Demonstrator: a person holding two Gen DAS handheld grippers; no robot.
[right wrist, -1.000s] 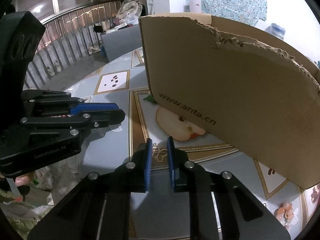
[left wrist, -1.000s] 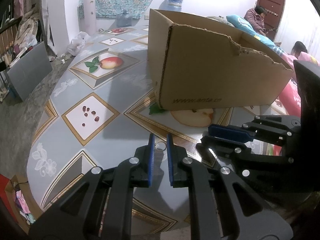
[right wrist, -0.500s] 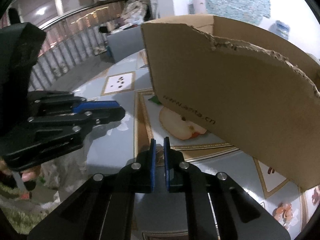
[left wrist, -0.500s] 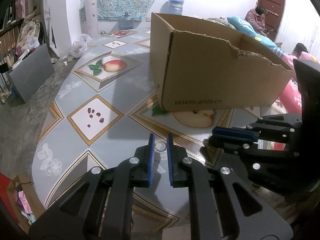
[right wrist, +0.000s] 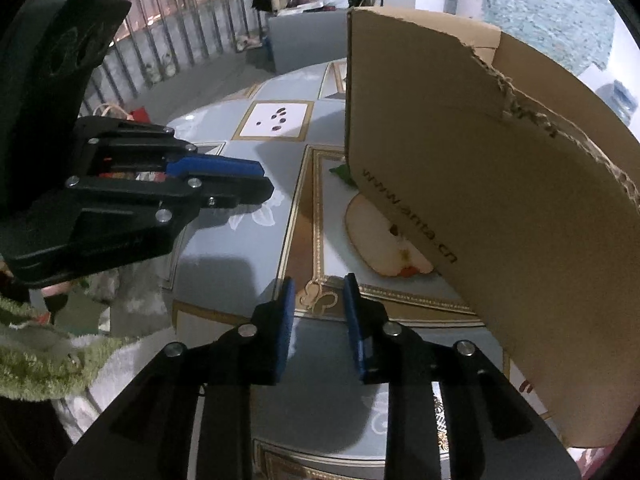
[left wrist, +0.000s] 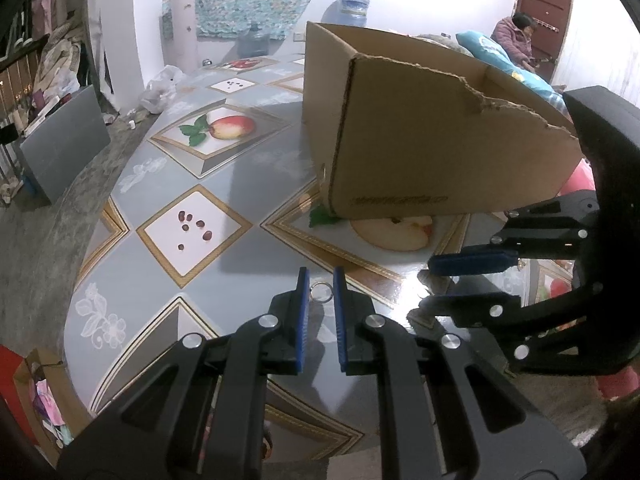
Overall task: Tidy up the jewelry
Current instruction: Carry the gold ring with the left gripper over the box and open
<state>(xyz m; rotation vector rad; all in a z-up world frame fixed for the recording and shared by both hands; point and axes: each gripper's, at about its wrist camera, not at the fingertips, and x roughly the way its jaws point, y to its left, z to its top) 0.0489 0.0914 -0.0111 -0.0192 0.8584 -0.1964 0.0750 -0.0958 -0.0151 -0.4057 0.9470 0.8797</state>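
A small silver ring lies on the patterned table between the tips of my left gripper, whose jaws stand a little apart around it without pinching it. My right gripper is open and empty above the table's gold border. In the left wrist view it shows at the right. A torn brown cardboard box stands on the table beyond both grippers; it also shows in the right wrist view. Its inside is hidden.
The round table has a printed cover with apple and seed panels. Its edge curves close below the grippers. A grey board leans on the floor at left. A railing runs behind. A seated person is far right.
My right gripper shut about half a second ago and has now opened wide. Both grippers have drawn back a little from the box. The left jaws keep the same small gap around the ring.
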